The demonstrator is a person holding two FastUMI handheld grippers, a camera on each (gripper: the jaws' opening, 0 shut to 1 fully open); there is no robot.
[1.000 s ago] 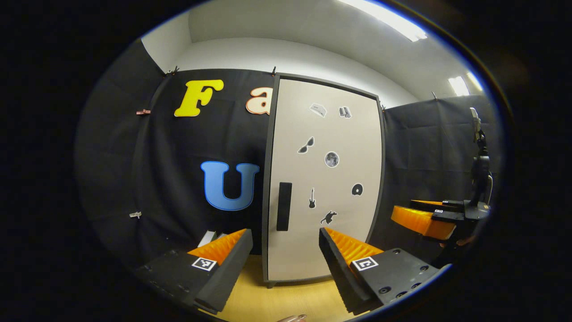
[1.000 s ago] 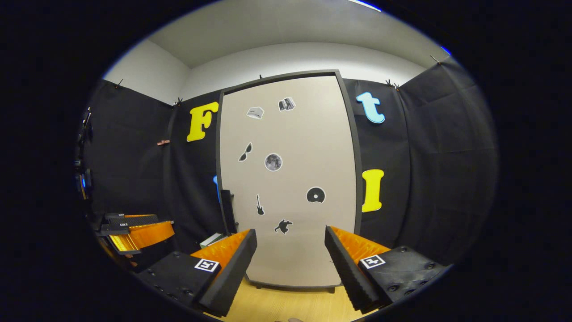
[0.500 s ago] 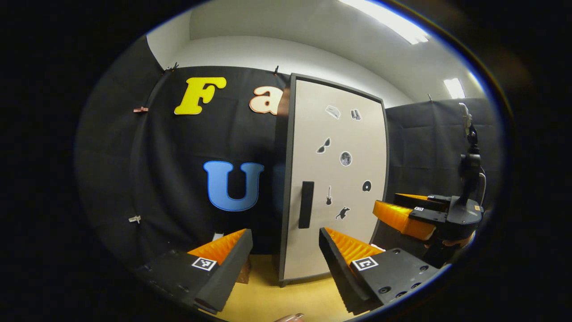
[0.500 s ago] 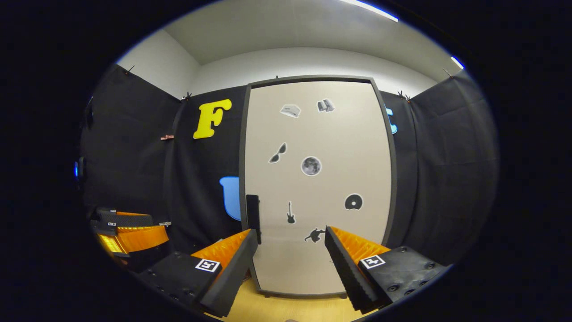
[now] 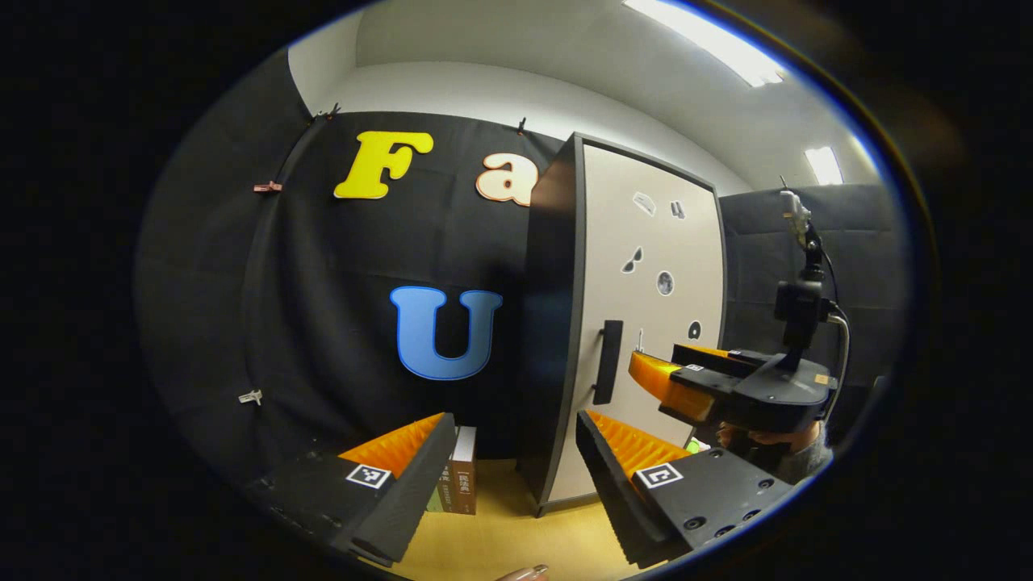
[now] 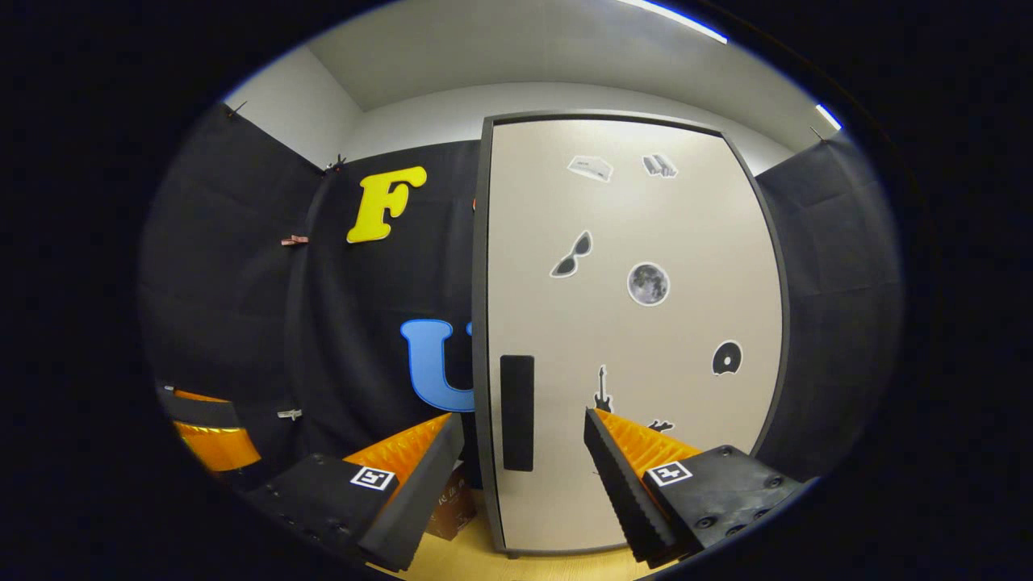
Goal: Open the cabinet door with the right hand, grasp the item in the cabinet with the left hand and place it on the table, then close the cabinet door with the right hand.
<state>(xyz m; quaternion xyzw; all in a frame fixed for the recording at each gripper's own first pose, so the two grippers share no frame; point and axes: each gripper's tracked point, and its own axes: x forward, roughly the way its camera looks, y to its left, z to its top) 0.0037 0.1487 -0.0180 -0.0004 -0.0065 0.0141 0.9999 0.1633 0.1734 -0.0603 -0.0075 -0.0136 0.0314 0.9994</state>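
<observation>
The tall beige cabinet door with the dark frame (image 6: 637, 323) stands shut; its upright black bar handle (image 6: 517, 412) lies straight ahead of the right gripper (image 6: 524, 468), between wide-open, empty jaws; the left gripper (image 5: 512, 468), also open and empty, sits farther left.

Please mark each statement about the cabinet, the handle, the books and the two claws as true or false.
1. The right claw is closed on the handle. False: its fingers stand apart and hold nothing.
2. The cabinet door has stickers on it. True.
3. Books stand on the yellow table. True.
4. The left claw holds a book. False: it is open and empty.
5. The handle is round. False: it is a tall dark bar.
</observation>
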